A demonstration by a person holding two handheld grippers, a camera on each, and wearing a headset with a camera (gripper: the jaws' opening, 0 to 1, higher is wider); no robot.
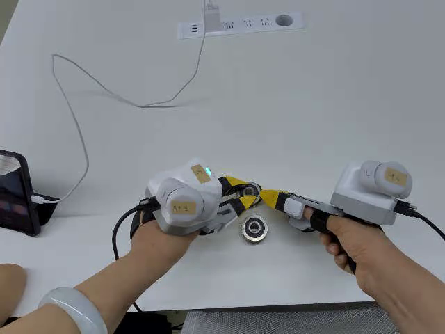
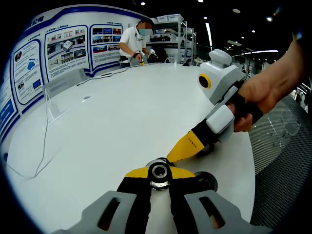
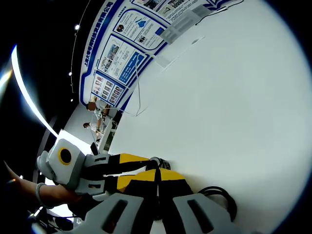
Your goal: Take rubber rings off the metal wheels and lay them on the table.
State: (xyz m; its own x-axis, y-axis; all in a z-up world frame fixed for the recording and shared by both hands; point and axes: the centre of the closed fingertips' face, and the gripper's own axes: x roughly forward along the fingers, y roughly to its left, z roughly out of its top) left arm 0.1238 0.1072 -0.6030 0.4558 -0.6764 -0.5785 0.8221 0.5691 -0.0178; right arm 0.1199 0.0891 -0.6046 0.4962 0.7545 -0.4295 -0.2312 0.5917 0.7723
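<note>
Metal wheel [image 2: 159, 170] is clamped by the left gripper [image 2: 159, 176], right gripper [image 2: 183, 148] pinched shut at its 1 o'clock rim; rubber ring [image 2: 149, 165] is best peeled outward steadily.

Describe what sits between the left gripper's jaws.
A metal wheel is clamped in the left gripper; the right gripper meets its upper rim with a yellow tip. The jaws cover the wheel's sides and lower edge.

Table [image 1: 327, 97] lies open ahead — cable [image 1: 146, 106] and phone [image 1: 15, 195] crowd the left edge.
</note>
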